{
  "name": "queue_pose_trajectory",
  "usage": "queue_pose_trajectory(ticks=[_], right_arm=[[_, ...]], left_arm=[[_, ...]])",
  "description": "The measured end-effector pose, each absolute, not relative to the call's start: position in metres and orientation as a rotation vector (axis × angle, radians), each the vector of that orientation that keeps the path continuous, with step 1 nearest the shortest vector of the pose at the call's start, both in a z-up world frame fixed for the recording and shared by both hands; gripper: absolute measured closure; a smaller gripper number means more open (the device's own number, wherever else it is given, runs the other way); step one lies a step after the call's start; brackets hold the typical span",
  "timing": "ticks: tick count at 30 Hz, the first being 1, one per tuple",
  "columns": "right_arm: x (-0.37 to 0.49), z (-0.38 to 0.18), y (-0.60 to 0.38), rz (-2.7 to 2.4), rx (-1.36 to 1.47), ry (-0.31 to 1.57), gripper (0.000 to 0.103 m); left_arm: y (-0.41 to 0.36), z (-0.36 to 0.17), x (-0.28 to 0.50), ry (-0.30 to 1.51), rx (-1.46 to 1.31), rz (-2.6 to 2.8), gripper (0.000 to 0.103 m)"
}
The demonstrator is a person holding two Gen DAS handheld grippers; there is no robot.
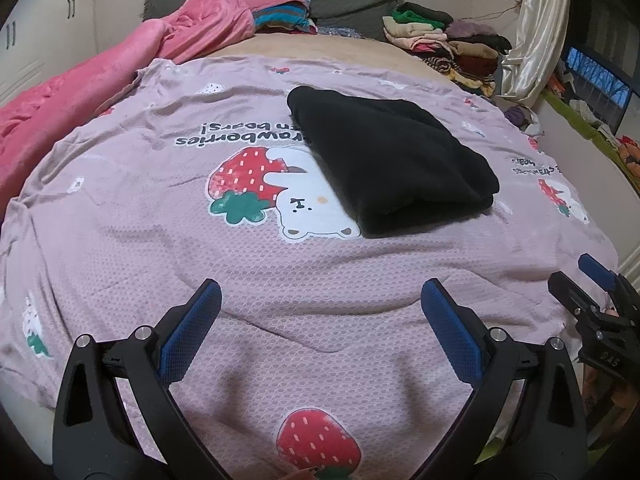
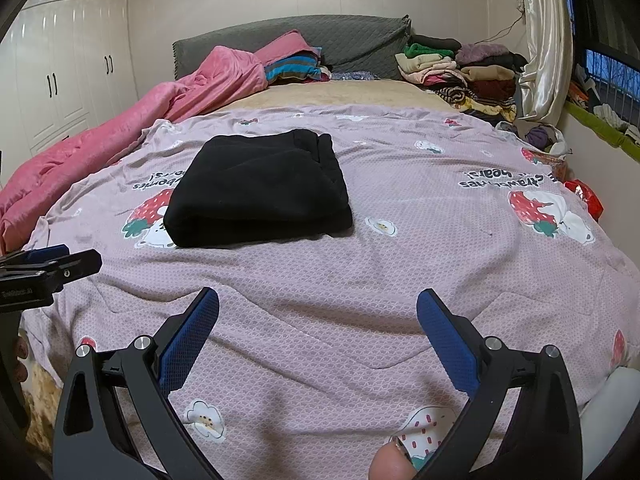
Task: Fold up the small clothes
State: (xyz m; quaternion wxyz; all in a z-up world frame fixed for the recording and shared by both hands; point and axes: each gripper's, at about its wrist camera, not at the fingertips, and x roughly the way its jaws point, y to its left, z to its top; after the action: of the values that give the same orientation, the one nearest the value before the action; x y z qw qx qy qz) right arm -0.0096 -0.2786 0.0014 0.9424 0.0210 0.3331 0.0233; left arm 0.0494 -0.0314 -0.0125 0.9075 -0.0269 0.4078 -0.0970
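Bedroom walls and white wardrobes (image 2: 76,80) framed the bed, which was covered by a mauve blanket (image 1: 280,272) printed with strawberries and white bears. We take the black garment (image 1: 392,164) as our landmark: it lay folded into a thick rectangle on the blanket, partly covering a strawberry-and-bear print (image 1: 264,192), and nothing touched it.

Beyond the garment, at the head of the bed, a grey headboard (image 2: 320,40) stood with a heap of striped clothes (image 2: 296,68) against it. Left of the garment a pink quilt (image 1: 100,80) ran along the bed's edge. Beyond it to the right sat a pile of mixed clothes (image 2: 456,72), next to a pale curtain (image 2: 544,40).

We held both grippers on the near side of the garment, well apart from it, above bare blanket. Our left gripper (image 1: 320,320) had its jaws spread wide and held nothing. Our right gripper (image 2: 318,320) was likewise released and empty between its blue pads (image 2: 188,344). Each gripper showed at the edge of the other's view.
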Motion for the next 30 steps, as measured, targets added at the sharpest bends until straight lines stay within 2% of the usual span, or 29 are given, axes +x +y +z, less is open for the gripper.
queue_pose_trajectory(ticks=[30], right_arm=[[-0.0097,0.0016,-0.2789,0.046,0.043,0.679,0.004]], left_arm=[[-0.0308,-0.0108,0.0473,0.853,-0.032,-0.173,0.010]])
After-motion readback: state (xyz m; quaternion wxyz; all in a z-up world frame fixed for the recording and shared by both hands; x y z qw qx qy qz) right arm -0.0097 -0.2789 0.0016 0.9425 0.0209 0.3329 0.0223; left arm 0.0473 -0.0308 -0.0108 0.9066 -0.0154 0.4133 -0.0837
